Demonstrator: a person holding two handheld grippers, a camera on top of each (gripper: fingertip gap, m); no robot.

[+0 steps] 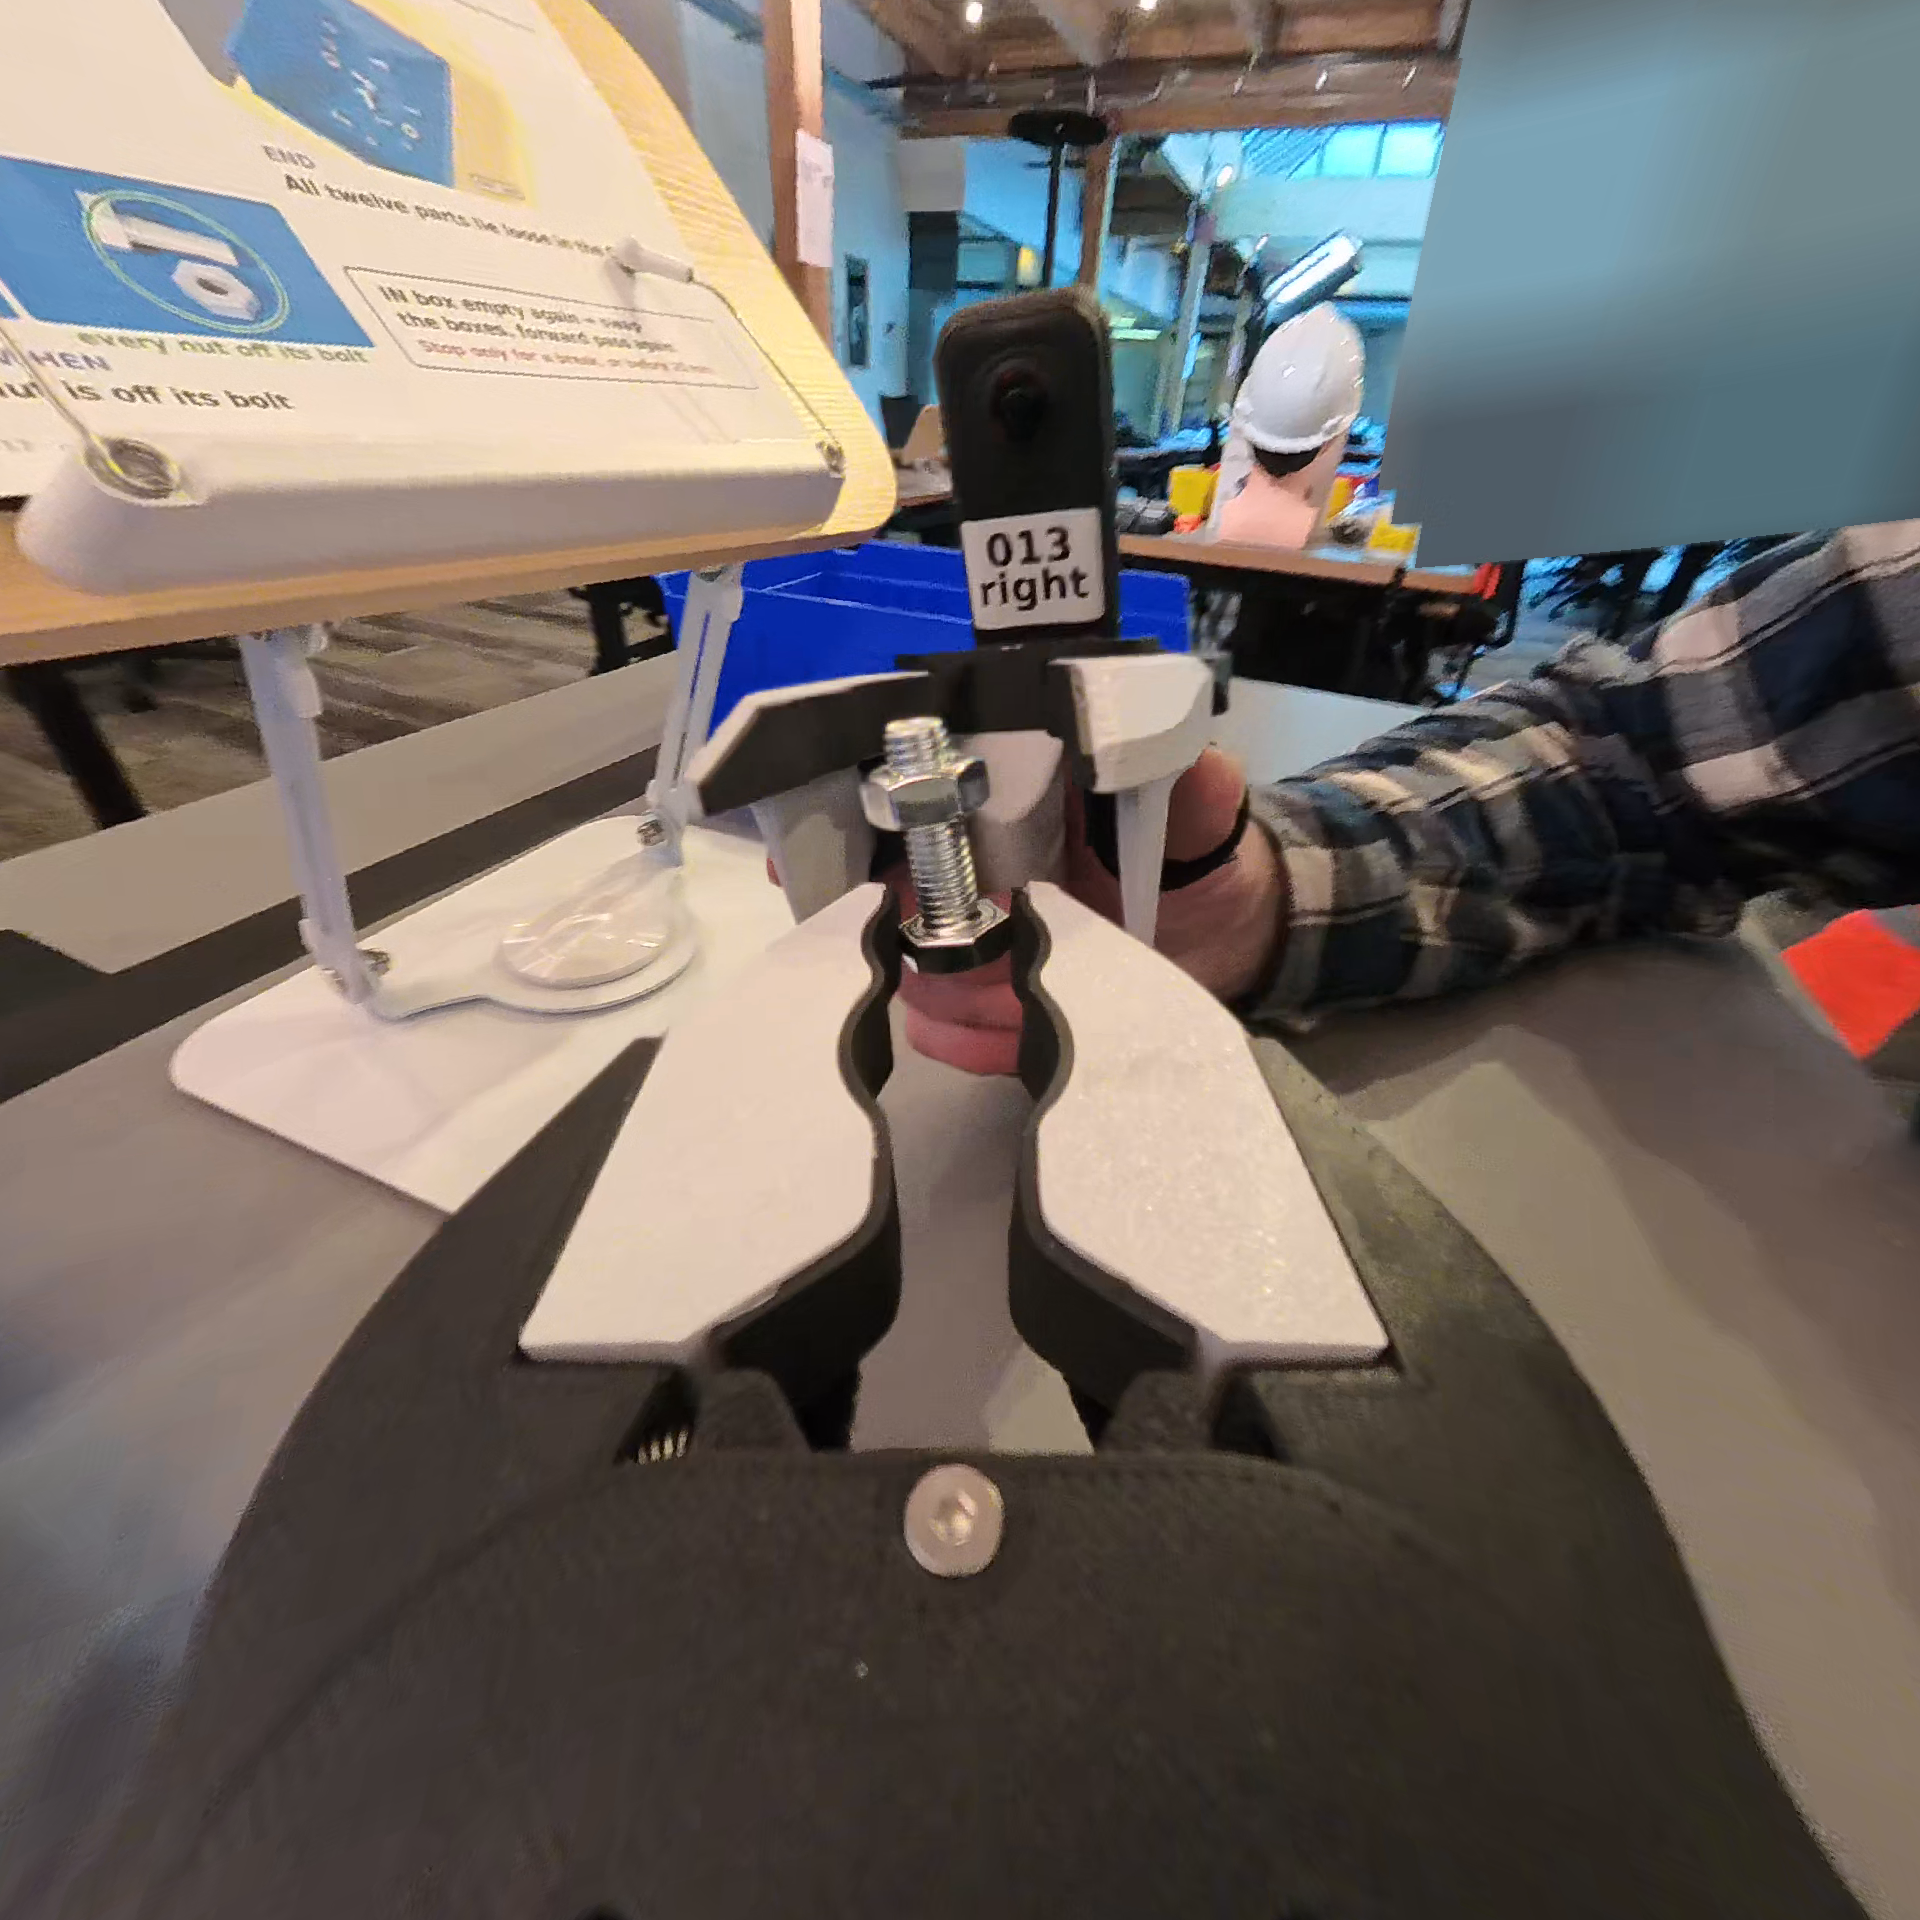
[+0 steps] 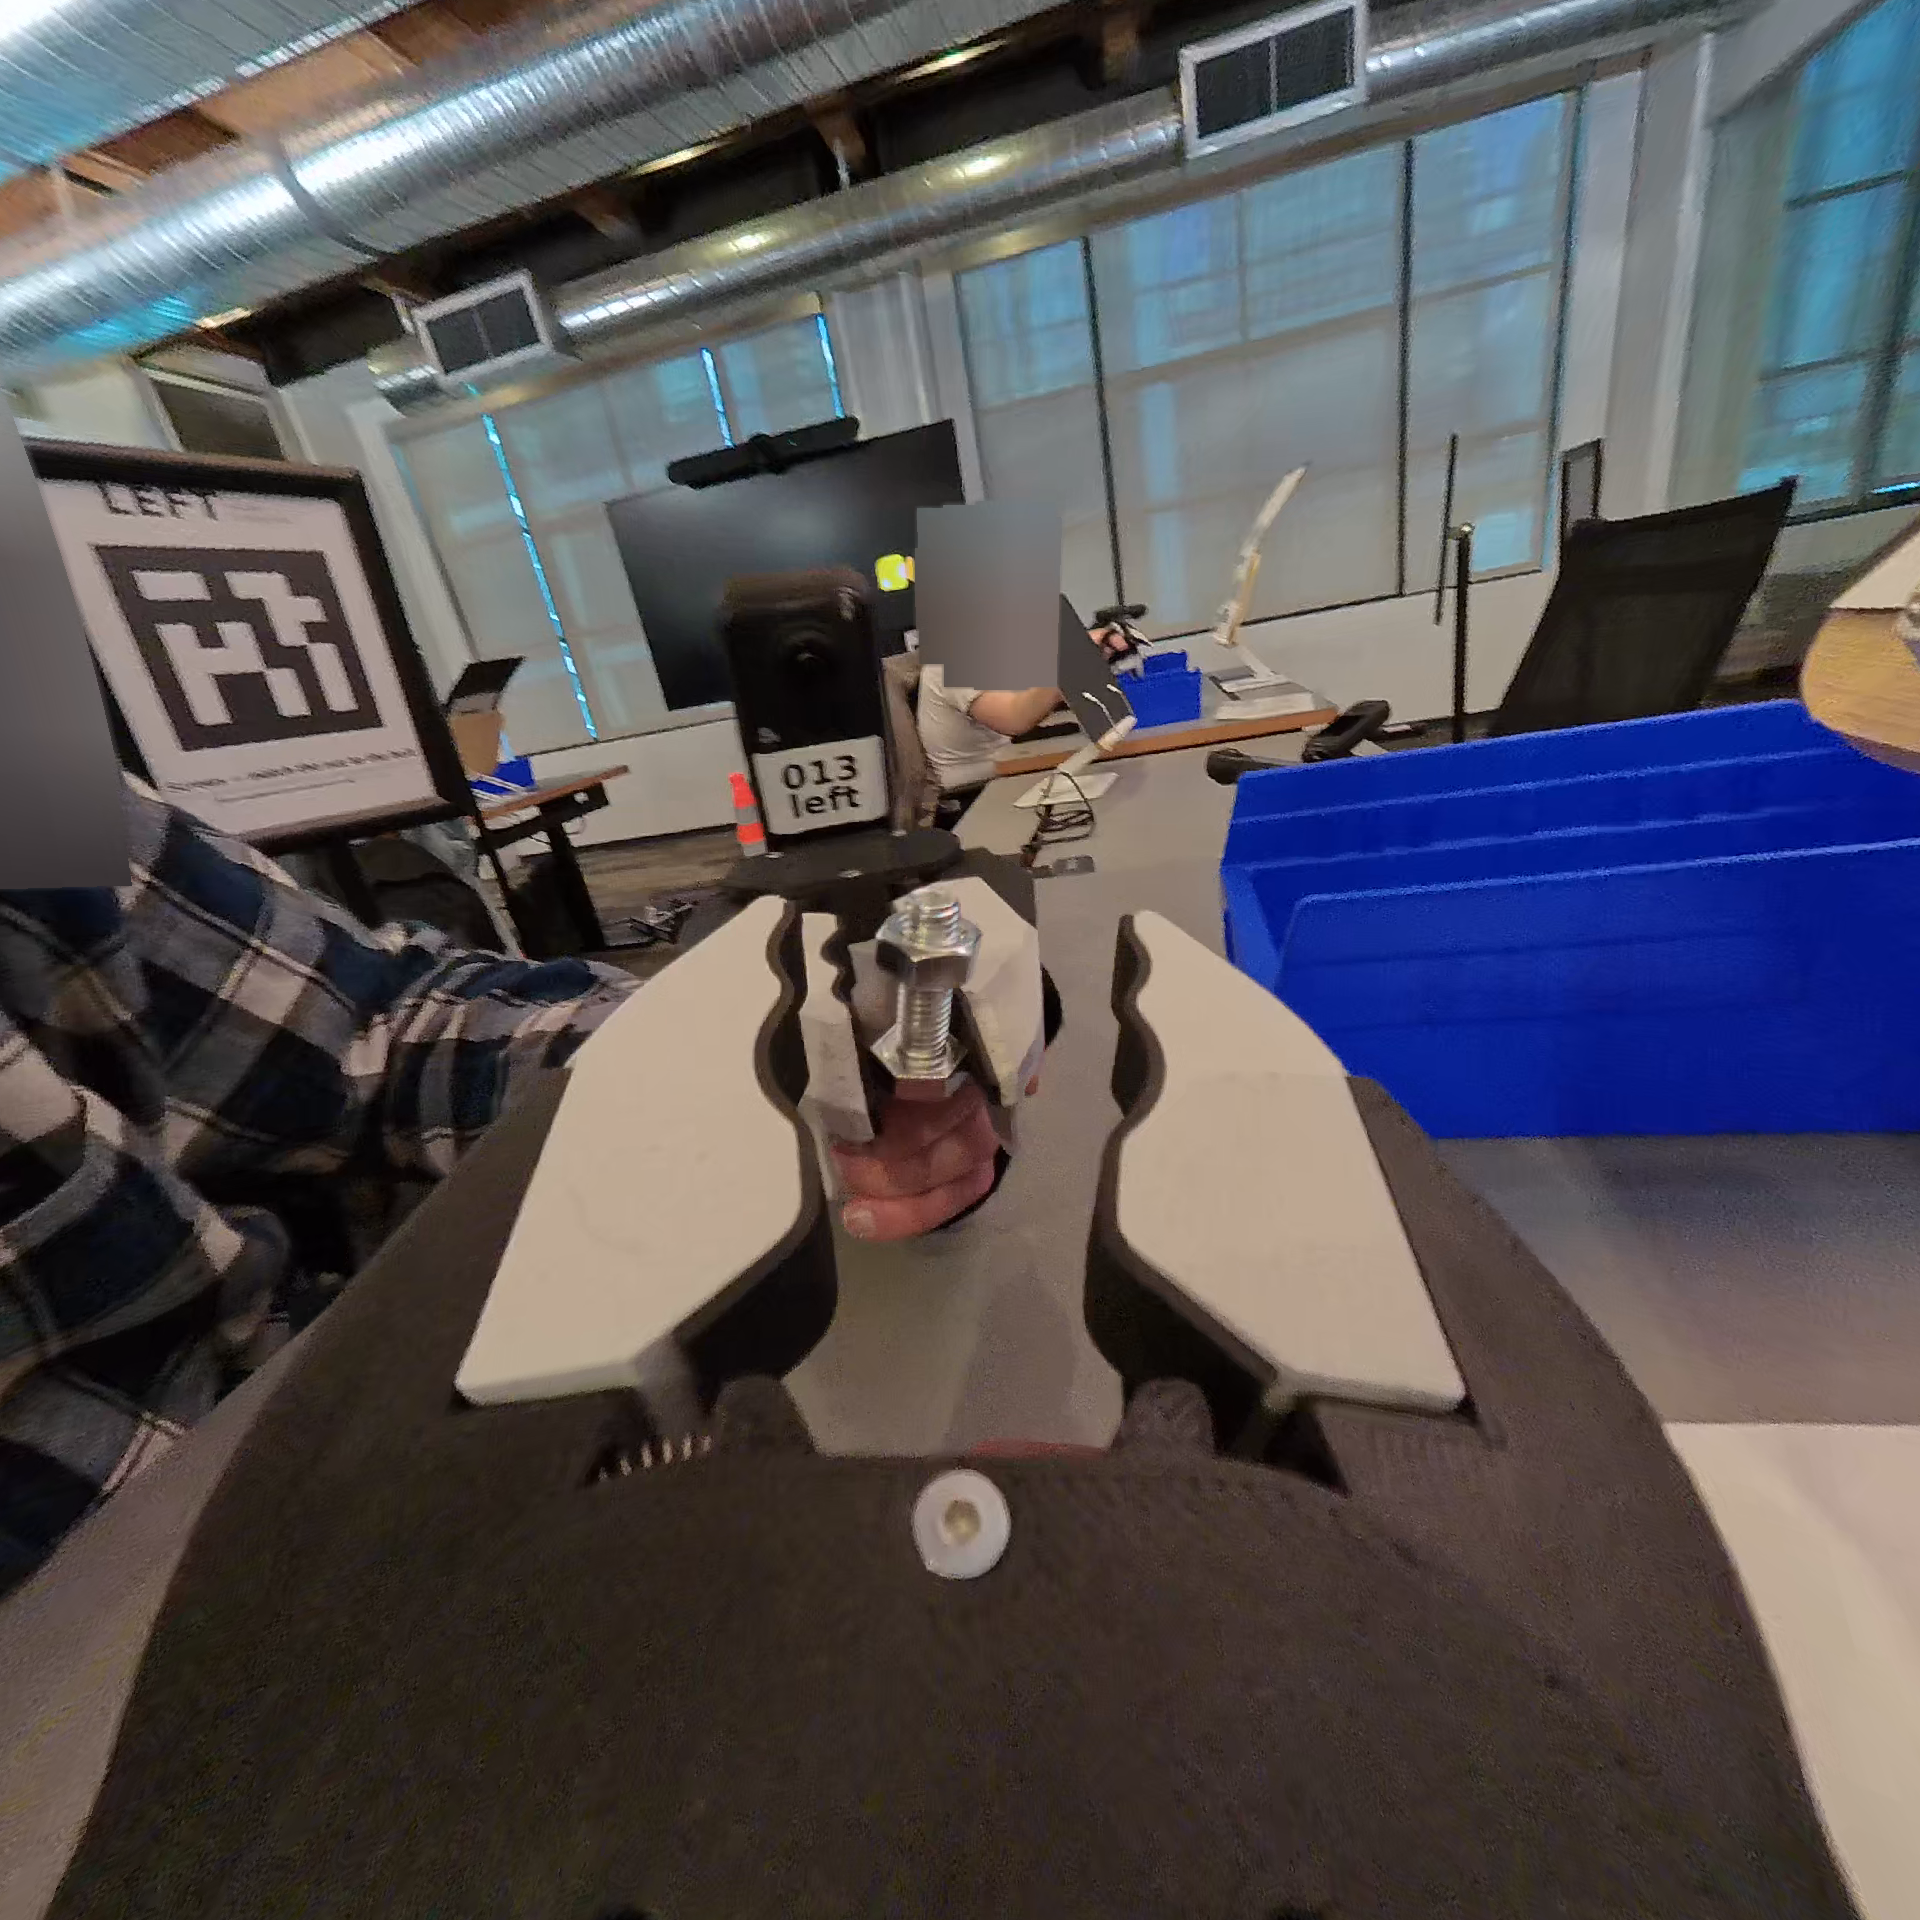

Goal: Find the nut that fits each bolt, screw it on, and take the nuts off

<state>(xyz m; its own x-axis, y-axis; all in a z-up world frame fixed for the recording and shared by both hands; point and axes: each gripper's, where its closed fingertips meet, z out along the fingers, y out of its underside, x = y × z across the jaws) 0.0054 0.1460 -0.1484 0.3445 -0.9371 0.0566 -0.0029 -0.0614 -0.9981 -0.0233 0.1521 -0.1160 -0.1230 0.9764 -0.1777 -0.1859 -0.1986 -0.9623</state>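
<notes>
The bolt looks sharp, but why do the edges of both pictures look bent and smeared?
Left wrist view: the bolt is crisp with glints, while the instruction board bows and blurs. Right wrist view: wide lens curves the ceiling pipes; the plaid sleeve smears.

Grey table (image 1: 1558, 1195) bears white stand base (image 1: 343, 1081), blue bin (image 2: 1610, 935)

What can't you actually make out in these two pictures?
- Blue bin's contents: its walls hide them in both views.
- Underside of the bolt head: the left gripper's pads cover it.
- People in the background: blurred patches cover them.
- Instruction board: cut off by the left wrist view's edge.
</notes>
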